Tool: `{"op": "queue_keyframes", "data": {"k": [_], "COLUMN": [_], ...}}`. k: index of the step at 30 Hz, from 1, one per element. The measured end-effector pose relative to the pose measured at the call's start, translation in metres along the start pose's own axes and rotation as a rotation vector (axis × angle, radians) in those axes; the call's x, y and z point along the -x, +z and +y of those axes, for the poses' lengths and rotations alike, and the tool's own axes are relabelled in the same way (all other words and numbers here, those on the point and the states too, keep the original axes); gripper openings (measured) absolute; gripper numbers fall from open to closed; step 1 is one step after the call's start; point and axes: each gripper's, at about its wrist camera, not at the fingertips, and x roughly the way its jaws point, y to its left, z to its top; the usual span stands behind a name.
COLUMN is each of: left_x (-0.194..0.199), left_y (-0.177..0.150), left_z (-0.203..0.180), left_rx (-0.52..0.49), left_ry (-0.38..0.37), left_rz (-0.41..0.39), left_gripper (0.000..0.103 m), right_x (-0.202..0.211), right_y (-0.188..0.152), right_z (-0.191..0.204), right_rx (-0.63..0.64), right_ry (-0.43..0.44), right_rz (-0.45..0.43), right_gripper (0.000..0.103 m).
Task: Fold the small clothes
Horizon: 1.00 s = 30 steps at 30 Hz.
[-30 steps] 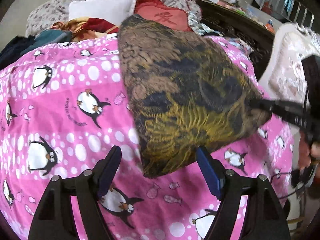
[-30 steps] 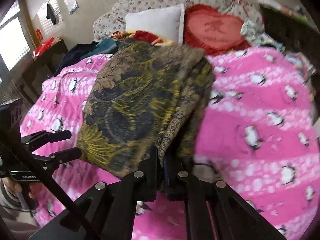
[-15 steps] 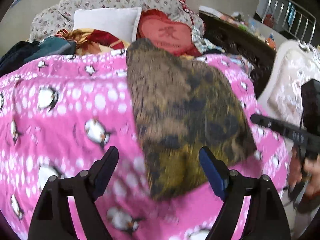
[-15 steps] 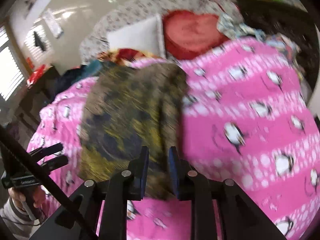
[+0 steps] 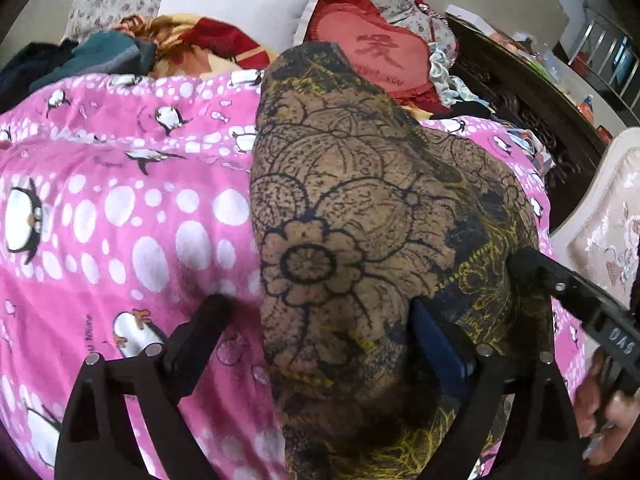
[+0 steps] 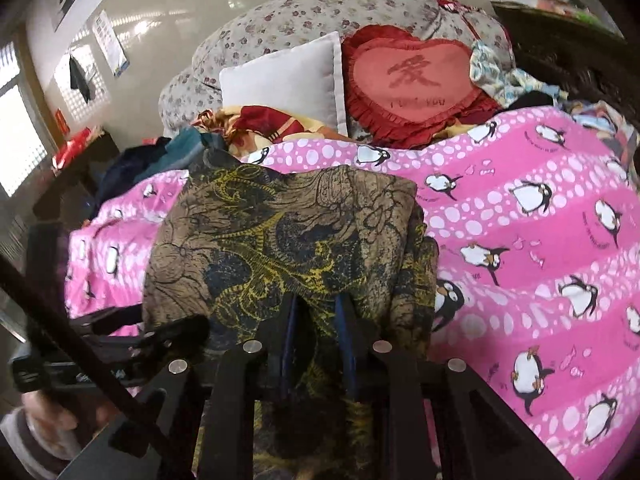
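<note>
A brown garment (image 5: 360, 220) with a black and yellow flower print lies folded on the pink penguin blanket (image 5: 120, 220). My left gripper (image 5: 320, 308) is open at the garment's near edge and its jaws are opening. The left finger rests on the blanket, and the cloth drapes onto the blue pad of the right one. In the right wrist view the garment (image 6: 280, 232) reaches my right gripper (image 6: 316, 308). Its jaws stand narrowly apart with a loose fold of cloth between them. One of the right gripper's fingers (image 5: 560, 280) shows on the garment's right side.
A white pillow (image 6: 288, 76), a red heart cushion (image 6: 412, 80) and floral bedding are piled at the head of the bed. Loose clothes (image 5: 100, 56) lie at the far left. Dark carved wood (image 5: 520, 92) and a cream upholstered chair (image 5: 608, 240) stand to the right.
The right gripper let go of the garment's corner, and the cloth settled flat on the blanket. Both grippers moved forward onto its near edge. The left jaws spread wider.
</note>
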Motion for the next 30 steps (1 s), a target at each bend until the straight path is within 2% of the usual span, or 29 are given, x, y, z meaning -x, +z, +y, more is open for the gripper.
{"op": "queue_keyframes", "data": {"k": [1,2,3,4,5,7,10,11,12,15,17,18,20,22,24,25,26,27,28,29,30], "left_x": [0.006,0.011,0.017,0.019,0.024,0.029,0.021,0.016,0.011,0.007,0.005,0.003,-0.002,-0.004,-0.005,-0.005,-0.003,-0.001,0.003,0.008,0.016], "left_y": [-0.004,-0.006,-0.011,-0.012,-0.016,-0.023,-0.028,-0.029,-0.03,-0.028,-0.025,-0.025,-0.027,-0.029,-0.029,-0.028,-0.028,-0.026,-0.024,-0.022,-0.021], "left_z": [0.0,0.0,0.002,0.004,0.008,0.017,0.029,0.032,0.036,0.04,0.04,0.039,0.034,0.025,0.016,0.01,0.006,0.001,-0.004,-0.006,-0.008], "left_rx": [-0.013,-0.016,-0.017,-0.014,-0.005,0.031,0.096,0.122,0.148,0.185,0.208,0.217,0.21,0.159,0.108,0.079,0.063,0.04,0.027,0.02,0.007], "left_ry": [0.011,0.014,0.004,-0.004,-0.023,-0.061,-0.099,-0.116,-0.148,-0.182,-0.2,-0.209,-0.202,-0.165,-0.167,-0.186,-0.195,-0.191,-0.177,-0.186,-0.196], "left_rz": [-0.009,-0.015,-0.015,-0.015,-0.015,-0.016,-0.004,0.007,0.015,0.01,-0.004,-0.007,-0.009,-0.02,-0.001,0.01,0.009,0.018,0.024,0.024,0.026], "left_gripper": [0.093,0.093,0.093,0.093,0.093,0.094,0.099,0.099,0.099,0.103,0.103,0.103,0.103,0.103,0.103,0.099,0.068,0.052,0.049,0.037,0.034], "right_x": [0.009,0.014,0.023,0.031,0.038,0.044,0.022,0.016,0.013,0.029,0.036,0.034,0.019,0.003,-0.01,-0.015,-0.016,-0.013,-0.008,0.0,0.011], "right_y": [-0.004,-0.006,-0.013,-0.021,-0.031,-0.045,-0.067,-0.07,-0.074,-0.066,-0.058,-0.055,-0.051,-0.052,-0.055,-0.055,-0.056,-0.055,-0.053,-0.05,-0.048], "right_z": [-0.001,0.0,-0.001,-0.002,-0.002,-0.005,-0.023,-0.031,-0.04,-0.052,-0.06,-0.062,-0.065,-0.059,-0.053,-0.049,-0.048,-0.042,-0.038,-0.032,-0.024], "right_rx": [-0.012,-0.018,-0.021,-0.015,-0.007,-0.001,-0.026,-0.047,-0.092,-0.146,-0.186,-0.2,-0.218,-0.221,-0.207,-0.202,-0.199,-0.19,-0.184,-0.171,-0.15], "right_ry": [0.0,0.006,0.015,0.005,-0.014,-0.046,-0.1,-0.093,-0.047,0.023,0.081,0.107,0.18,0.239,0.263,0.253,0.245,0.25,0.266,0.273,0.271], "right_rz": [-0.001,-0.001,0.002,0.005,0.003,0.015,0.115,0.144,0.154,0.071,-0.006,-0.02,0.016,0.054,0.085,0.099,0.095,0.089,0.083,0.074,0.062], "right_gripper": [0.025,0.036,0.043,0.055,0.06,0.061,0.064,0.065,0.065,0.067,0.088,0.09,0.09,0.087,0.069,0.049,0.046,0.036,0.031,0.03,0.029]}}
